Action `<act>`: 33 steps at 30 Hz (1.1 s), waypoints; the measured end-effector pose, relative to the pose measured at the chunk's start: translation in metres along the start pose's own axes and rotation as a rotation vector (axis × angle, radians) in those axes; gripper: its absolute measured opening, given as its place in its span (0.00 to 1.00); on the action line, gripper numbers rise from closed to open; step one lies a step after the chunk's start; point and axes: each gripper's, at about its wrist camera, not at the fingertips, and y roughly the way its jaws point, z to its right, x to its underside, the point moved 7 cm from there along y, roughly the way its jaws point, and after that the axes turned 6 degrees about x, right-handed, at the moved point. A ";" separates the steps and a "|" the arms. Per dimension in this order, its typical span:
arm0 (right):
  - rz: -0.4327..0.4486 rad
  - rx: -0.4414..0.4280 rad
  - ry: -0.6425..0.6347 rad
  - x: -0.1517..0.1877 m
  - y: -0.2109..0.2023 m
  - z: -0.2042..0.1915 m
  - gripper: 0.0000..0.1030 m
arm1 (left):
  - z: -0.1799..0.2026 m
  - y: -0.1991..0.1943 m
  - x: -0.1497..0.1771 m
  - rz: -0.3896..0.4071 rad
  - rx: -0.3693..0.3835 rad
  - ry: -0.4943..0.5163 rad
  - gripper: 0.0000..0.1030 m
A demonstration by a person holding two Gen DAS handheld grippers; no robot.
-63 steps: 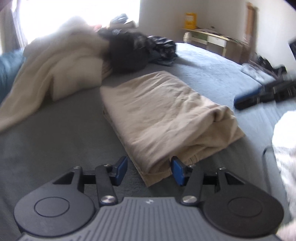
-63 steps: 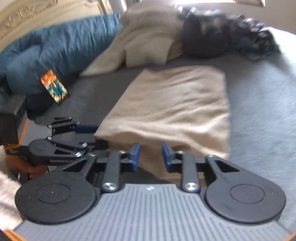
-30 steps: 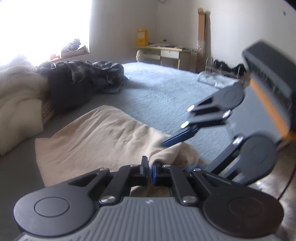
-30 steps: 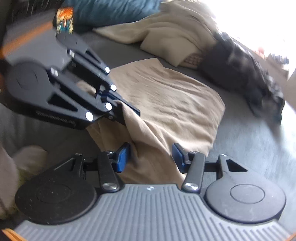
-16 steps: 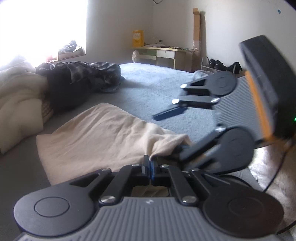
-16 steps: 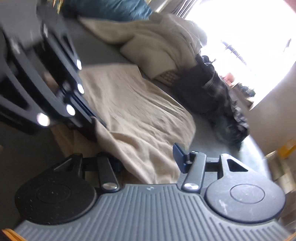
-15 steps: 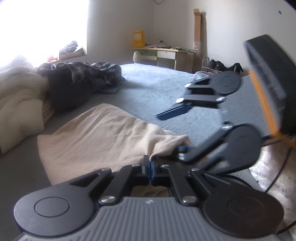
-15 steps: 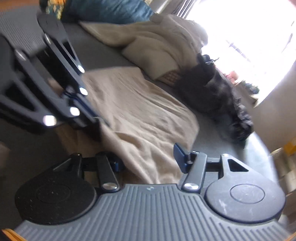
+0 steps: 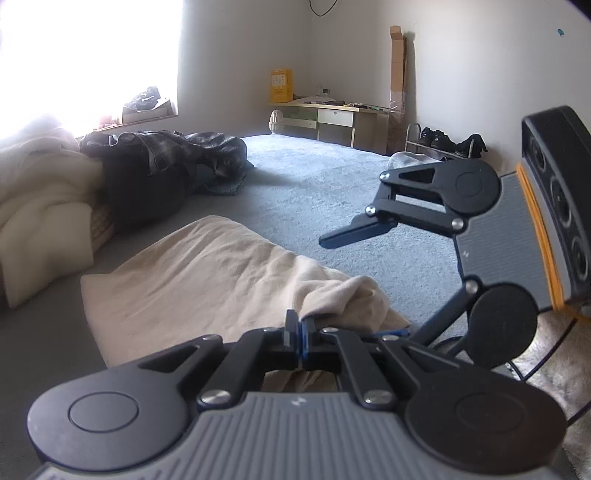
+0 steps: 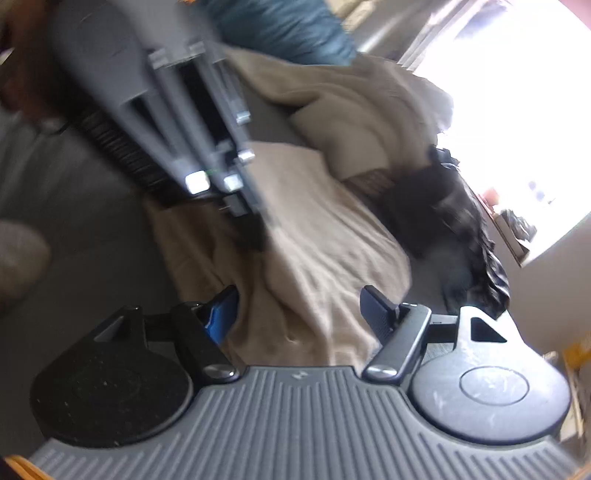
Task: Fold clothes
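While the left gripper (image 9: 299, 334) has its jaws clenched on the cloth's (image 9: 207, 280) corner, the right gripper's (image 10: 299, 310) jaws, just opening, straddle its near edge, released.

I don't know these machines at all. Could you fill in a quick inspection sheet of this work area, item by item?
Surface: grey bedcover.
Job's things: folded tan garment, near corner lifted.
Clutter: cream blanket, dark clothes pile, blue bedding.
Grippers: left gripper shut on the tan garment's corner; right gripper open, its fingers have just been opening, cloth between them, unpinched.
Cables: thin dark cable at right.
Surroundings: bright window, low desk, shoe rack.
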 end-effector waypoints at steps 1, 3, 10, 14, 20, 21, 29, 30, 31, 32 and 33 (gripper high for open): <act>0.003 0.001 0.015 -0.001 0.000 0.001 0.67 | 0.000 0.000 0.000 0.001 0.002 -0.001 0.02; 0.002 0.004 0.040 -0.001 0.001 0.003 0.66 | 0.000 0.000 0.000 0.000 0.005 0.000 0.02; -0.029 -0.048 0.181 0.002 0.010 0.013 0.65 | 0.001 0.001 0.004 -0.012 0.007 0.006 0.02; -0.101 -0.024 0.243 0.010 0.019 0.016 0.65 | 0.002 0.003 0.007 -0.027 0.006 0.018 0.02; -0.122 -0.004 0.322 0.006 0.022 0.020 0.65 | -0.002 0.006 0.017 -0.046 -0.005 0.021 0.02; -0.095 -0.004 0.314 0.005 0.017 0.019 0.65 | -0.003 0.006 0.017 -0.048 -0.003 0.018 0.02; -0.243 -0.039 0.471 0.026 0.031 0.036 0.74 | -0.003 0.015 0.026 -0.081 0.005 0.027 0.06; -0.257 -0.059 0.496 0.028 0.030 0.040 0.74 | -0.003 0.016 0.026 -0.081 0.008 0.023 0.08; -0.265 -0.070 0.502 0.029 0.028 0.043 0.74 | -0.003 0.016 0.026 -0.082 0.009 0.020 0.08; -0.275 -0.085 0.505 0.030 0.026 0.046 0.76 | -0.003 0.017 0.027 -0.085 0.009 0.019 0.09; -0.287 -0.104 0.505 0.032 0.023 0.049 0.76 | -0.003 0.017 0.028 -0.087 0.009 0.018 0.10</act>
